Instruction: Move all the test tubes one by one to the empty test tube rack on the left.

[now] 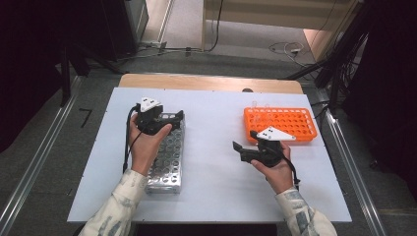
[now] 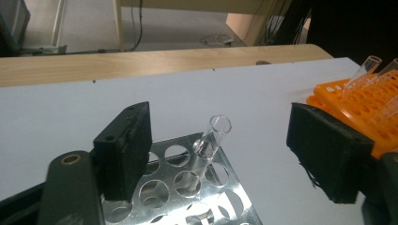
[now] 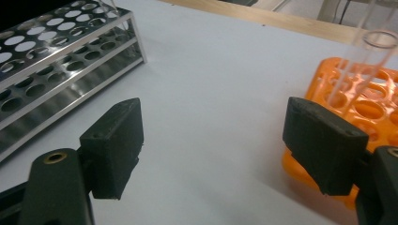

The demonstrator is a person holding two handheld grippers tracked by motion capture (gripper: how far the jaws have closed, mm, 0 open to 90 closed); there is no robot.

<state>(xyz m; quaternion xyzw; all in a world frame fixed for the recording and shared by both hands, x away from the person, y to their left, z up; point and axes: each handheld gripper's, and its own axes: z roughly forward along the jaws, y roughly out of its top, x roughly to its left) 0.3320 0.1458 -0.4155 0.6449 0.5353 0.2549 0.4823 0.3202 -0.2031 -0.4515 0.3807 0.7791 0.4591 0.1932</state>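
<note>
- In the high view, the left gripper [image 1: 169, 117] sits at about 10 o'clock on the white table [image 1: 216, 187], over the far end of the metal rack [image 1: 167, 164], with the person's left hand [image 1: 145, 145] wrapped round its body.
- In the left gripper view its two black jaws stand spread wide, with nothing pressed between the pads.
- A clear test tube [image 2: 212, 140] stands in a hole at the far corner of the metal rack, between the open jaws but touching neither; it leans slightly toward 1 o'clock, mouth up.
- The right gripper [image 1: 241, 150] lies at about 4 o'clock from the table's centre, held in the person's right hand [image 1: 275, 169], jaws pointing toward 9 o'clock in the high view.
- In the right gripper view its jaws are also spread apart over bare table, gripping nothing.
- The orange rack [image 1: 280, 123] rests at about 2 o'clock on the table, just beyond the right gripper; in the right gripper view it sits partly behind the right-hand jaw.
- More clear tubes [image 2: 368, 70] stand tilted in the orange rack's far end.
- The two racks lie well apart, with open white table between them.
- A wooden edge [image 1: 211, 82] runs along the table's far side at 12 o'clock.
</note>
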